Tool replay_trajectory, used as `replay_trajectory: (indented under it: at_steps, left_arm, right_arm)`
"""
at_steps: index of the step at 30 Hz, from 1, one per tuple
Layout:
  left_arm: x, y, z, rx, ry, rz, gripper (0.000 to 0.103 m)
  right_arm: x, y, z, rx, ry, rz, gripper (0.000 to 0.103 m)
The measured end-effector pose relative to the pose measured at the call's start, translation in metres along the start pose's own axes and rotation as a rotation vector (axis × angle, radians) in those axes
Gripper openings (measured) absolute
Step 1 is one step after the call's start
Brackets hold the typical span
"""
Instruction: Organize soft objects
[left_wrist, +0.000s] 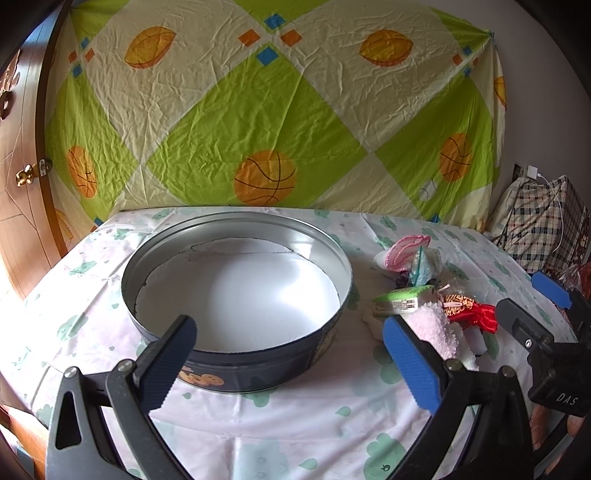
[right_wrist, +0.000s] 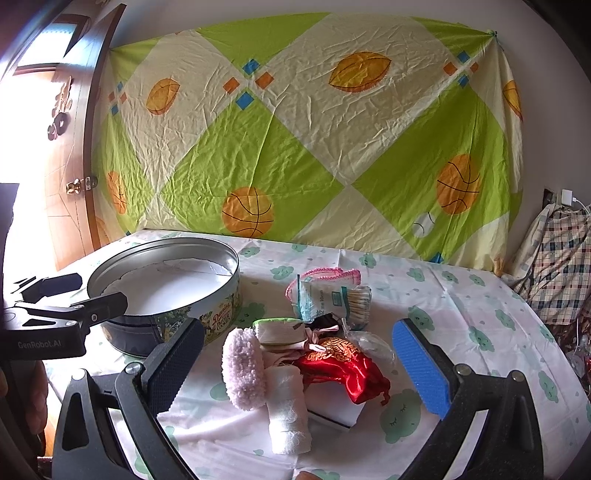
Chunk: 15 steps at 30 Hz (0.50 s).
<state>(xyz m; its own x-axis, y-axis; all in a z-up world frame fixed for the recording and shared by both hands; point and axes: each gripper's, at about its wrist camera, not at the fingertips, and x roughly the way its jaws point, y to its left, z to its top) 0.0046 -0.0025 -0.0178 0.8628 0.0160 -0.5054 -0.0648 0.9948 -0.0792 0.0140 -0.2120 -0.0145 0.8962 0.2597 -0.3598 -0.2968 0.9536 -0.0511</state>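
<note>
Cloud-print tablecloth (right_wrist: 461, 295) bears one tin (right_wrist: 221, 291) (nothing inside) beside an unsorted pile of soft things (right_wrist: 295, 354); left gripper (left_wrist: 291, 362) and right gripper (right_wrist: 299, 369) both gape, holding nothing.

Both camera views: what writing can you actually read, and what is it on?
"GenRobot.AI": on the left gripper body.
"DAS": on the right gripper body.
"Danish", in script: on the round tin; smaller words beneath are blurred.
Cotton swab packet and green pouch labels: too small to read.
</note>
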Motion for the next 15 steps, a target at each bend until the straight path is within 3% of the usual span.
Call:
replay_trajectory:
  at_steps: [15]
  left_arm:
    - [0.019, -0.027, -0.002, 0.044, 0.056, -0.014, 0.103]
  right_arm:
    - [0.004, -0.03, -0.014, 0.054, 0.021, -0.026, 0.103]
